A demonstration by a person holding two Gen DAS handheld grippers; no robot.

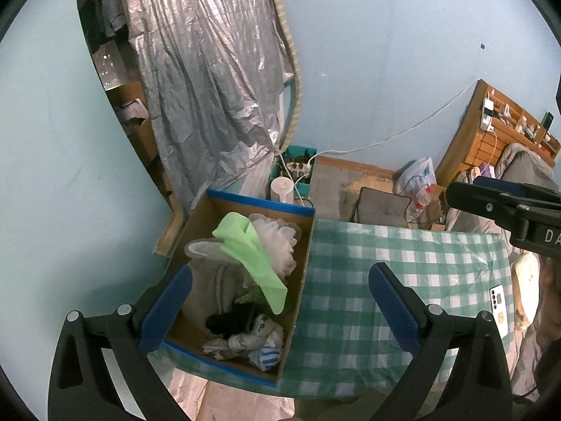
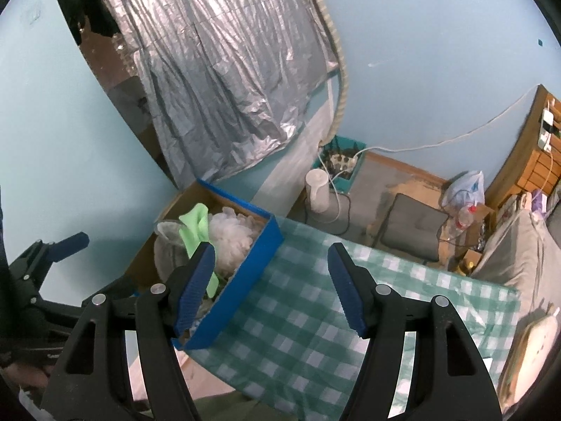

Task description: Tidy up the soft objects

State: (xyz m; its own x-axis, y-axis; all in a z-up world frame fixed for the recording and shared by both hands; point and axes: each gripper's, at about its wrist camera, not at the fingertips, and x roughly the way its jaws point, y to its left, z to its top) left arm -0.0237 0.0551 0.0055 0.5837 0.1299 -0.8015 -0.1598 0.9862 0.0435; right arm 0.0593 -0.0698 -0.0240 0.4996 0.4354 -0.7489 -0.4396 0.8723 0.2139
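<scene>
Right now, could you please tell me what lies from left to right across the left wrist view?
Cardboard box of soft things → checked tablecloth → phone.

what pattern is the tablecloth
Green and white checks on the tablecloth, clearest in the left wrist view.

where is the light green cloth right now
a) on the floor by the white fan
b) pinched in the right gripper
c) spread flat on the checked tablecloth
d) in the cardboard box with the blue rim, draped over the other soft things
d: the light green cloth lies inside the cardboard box, over the white mesh puff and the grey fabric; both grippers are empty.
</scene>
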